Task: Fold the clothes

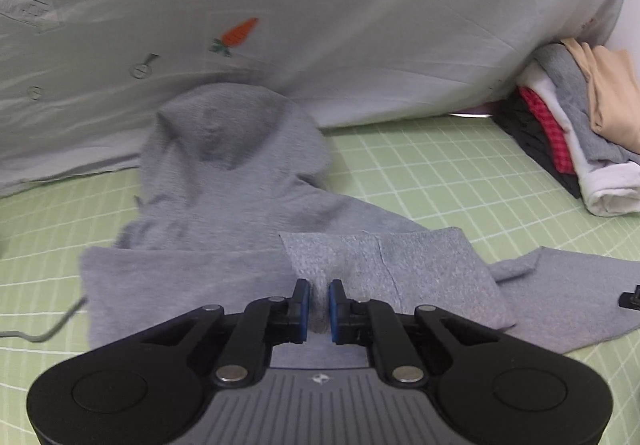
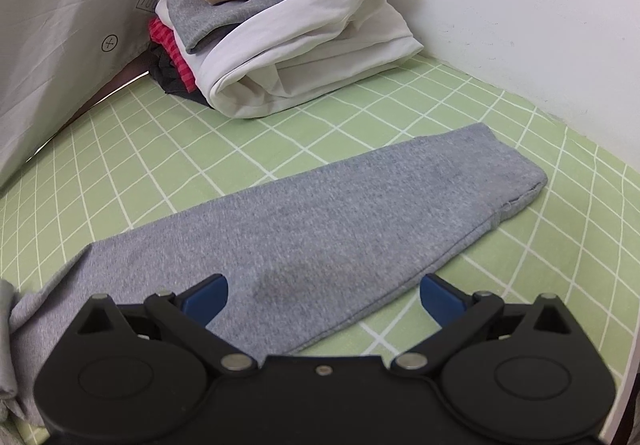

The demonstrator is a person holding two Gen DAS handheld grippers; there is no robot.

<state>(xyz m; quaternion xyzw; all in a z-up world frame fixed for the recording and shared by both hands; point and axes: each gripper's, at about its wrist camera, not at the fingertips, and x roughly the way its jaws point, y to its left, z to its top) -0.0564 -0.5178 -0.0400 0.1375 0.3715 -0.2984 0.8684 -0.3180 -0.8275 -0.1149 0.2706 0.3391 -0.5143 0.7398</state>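
Note:
A grey hoodie [image 1: 224,213] lies on the green checked sheet [image 1: 460,181], hood toward the back. My left gripper [image 1: 319,305] is shut on a pinched fold of the hoodie's grey fabric near its front edge. One sleeve of the hoodie [image 2: 340,205] lies flat and stretched out to the right in the right wrist view. My right gripper [image 2: 323,295] is open and empty, its blue pads just above the near part of that sleeve. A tip of the right gripper shows at the right edge of the left wrist view [image 1: 632,299].
A stack of folded clothes [image 2: 288,37], beige on top, then grey, white, red and dark, sits in the back corner and also shows in the left wrist view [image 1: 580,117]. A pale grey printed sheet [image 1: 320,25] hangs behind. A white wall [image 2: 520,5] bounds the right. A grey cable [image 1: 48,327] lies at left.

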